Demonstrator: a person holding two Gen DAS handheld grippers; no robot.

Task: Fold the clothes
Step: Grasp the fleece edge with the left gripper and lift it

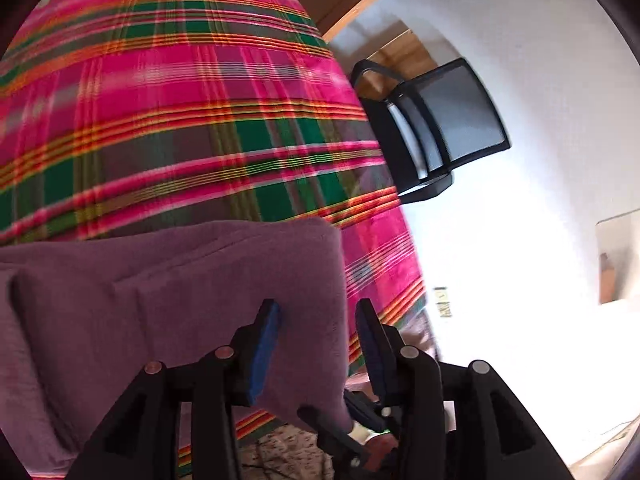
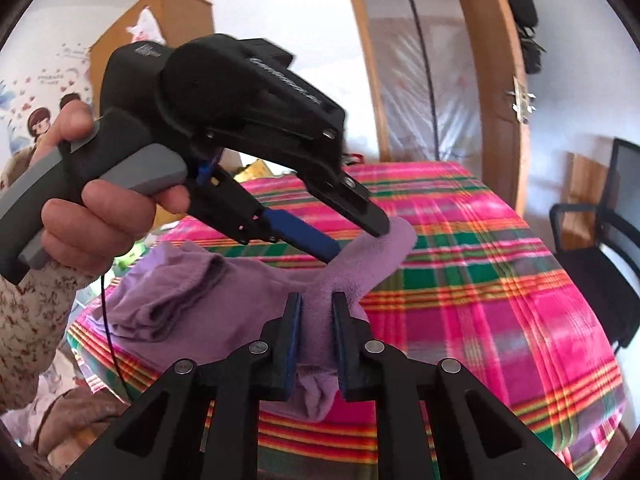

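1. Presently, the purple fleece garment (image 2: 376,256) is raised above the plaid bedspread (image 2: 500,280), with part of it still lying bunched on the bed at the left of the right wrist view.
2. Right gripper (image 2: 316,308): jaws closed on a thick gather of the garment, with cloth packed between the blue pads and a tail hanging below them.
3. Left gripper (image 2: 358,242): seen from the right wrist view, its jaws meet a raised fold of the same garment. In its own view the left gripper (image 1: 318,316) shows a clear gap between the pads, with the garment (image 1: 180,280) edge lying in that gap. Whether it actually clamps the cloth cannot be told.
4. Step in hand, as judged: both grippers have an edge lifted, in preparation for carrying one portion over another.
5. Next move, as judged: calls for a confirmed left-side hold, the edge drawn taut between the two grippers, then laid flat over the portion resting on the bed.
6. Not determinable: the garment type, since no sleeve, leg or collar is plainly shown; the near bed edge, cut off by the gripper bodies; the bright floor beside the black chair (image 1: 440,128), which is washed out.
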